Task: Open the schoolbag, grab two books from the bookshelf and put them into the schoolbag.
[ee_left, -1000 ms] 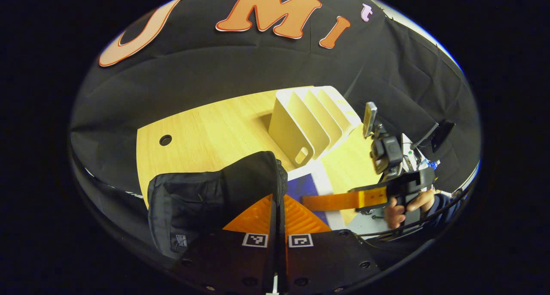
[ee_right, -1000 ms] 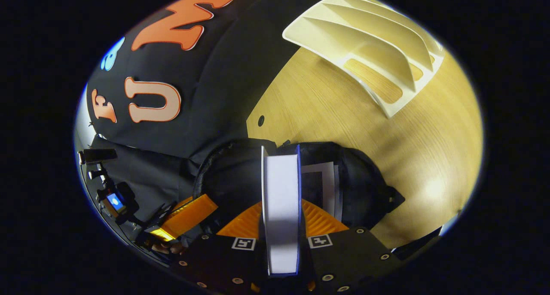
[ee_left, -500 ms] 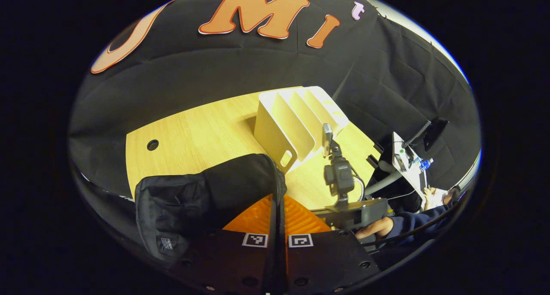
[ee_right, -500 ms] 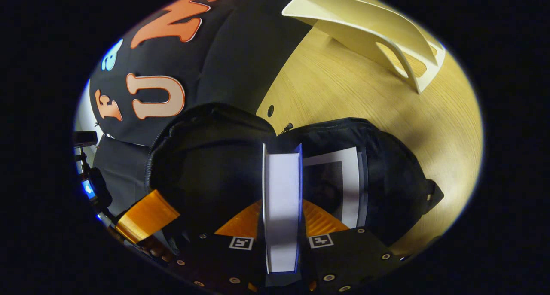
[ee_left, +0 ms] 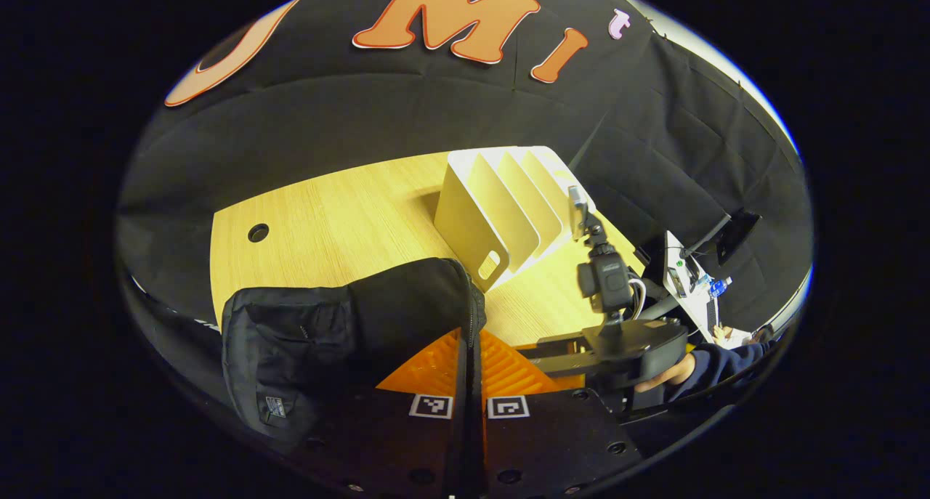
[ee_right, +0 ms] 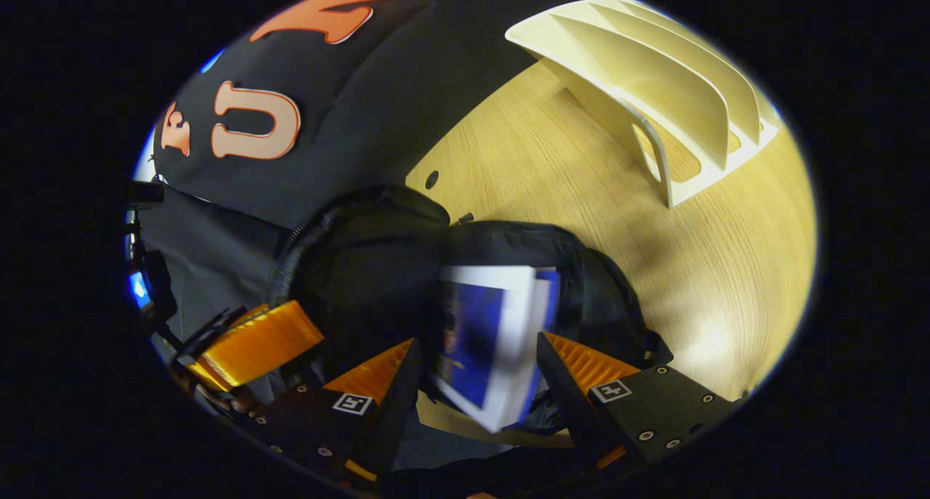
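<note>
Over the open mouth of the schoolbag [ee_right: 363,266], the right gripper [ee_right: 476,361] has its fingers spread wide, and a blue-covered book [ee_right: 487,339] sits blurred in the gap between them, touching neither finger that I can make out — released, its lower end inside the bag. The left gripper [ee_left: 468,354] is clenched on the bag's zippered rim, the black fabric pinched between both fingers. In the right gripper view that same gripper [ee_right: 251,335] shows at the bag's far side, holding the opening apart. In the left gripper view the right gripper's body and the hand [ee_left: 665,375] holding it, in a dark sleeve, show just beside the bag.

The bag stands at the near edge of the wooden table [ee_left: 341,223]. Farther in, toward the table's far edge, stands the cream bookshelf [ee_right: 654,99] — its slots hold no books.
</note>
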`<state>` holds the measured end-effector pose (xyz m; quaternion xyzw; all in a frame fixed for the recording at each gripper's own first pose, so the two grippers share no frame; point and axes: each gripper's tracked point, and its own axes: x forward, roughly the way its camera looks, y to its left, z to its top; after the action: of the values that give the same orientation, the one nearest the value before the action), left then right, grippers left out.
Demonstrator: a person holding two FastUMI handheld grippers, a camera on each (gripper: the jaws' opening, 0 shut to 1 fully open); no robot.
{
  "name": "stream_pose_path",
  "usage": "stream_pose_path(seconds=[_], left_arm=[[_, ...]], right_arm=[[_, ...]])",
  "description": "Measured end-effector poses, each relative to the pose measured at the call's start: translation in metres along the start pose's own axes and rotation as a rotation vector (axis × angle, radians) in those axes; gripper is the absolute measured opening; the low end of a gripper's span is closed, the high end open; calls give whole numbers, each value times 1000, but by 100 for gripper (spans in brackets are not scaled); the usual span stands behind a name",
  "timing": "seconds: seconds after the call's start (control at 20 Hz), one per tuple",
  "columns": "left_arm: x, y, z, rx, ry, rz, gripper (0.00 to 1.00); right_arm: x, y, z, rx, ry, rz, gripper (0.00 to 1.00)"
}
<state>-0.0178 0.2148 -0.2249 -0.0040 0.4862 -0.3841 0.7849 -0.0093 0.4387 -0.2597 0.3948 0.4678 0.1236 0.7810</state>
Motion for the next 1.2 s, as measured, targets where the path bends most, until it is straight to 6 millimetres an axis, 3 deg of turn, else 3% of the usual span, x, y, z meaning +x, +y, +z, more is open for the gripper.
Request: stream_pose_path(seconds=[0.4, 1.0, 1.1, 1.2], left_arm=[[16, -7, -9, -71, 15, 77, 4], [56, -30, -25, -150, 88, 273, 5], [63, -35, -33, -145, 102, 296, 8], [70, -43, -34, -147, 112, 318, 17]], right_arm=[[-62, -44, 57, -116, -104, -75, 97], [-179, -124, 171, -371, -303, -257, 98], [-195, -136, 187, -408, -333, -291, 97], [-210, -147, 203, -444, -365, -318, 97]])
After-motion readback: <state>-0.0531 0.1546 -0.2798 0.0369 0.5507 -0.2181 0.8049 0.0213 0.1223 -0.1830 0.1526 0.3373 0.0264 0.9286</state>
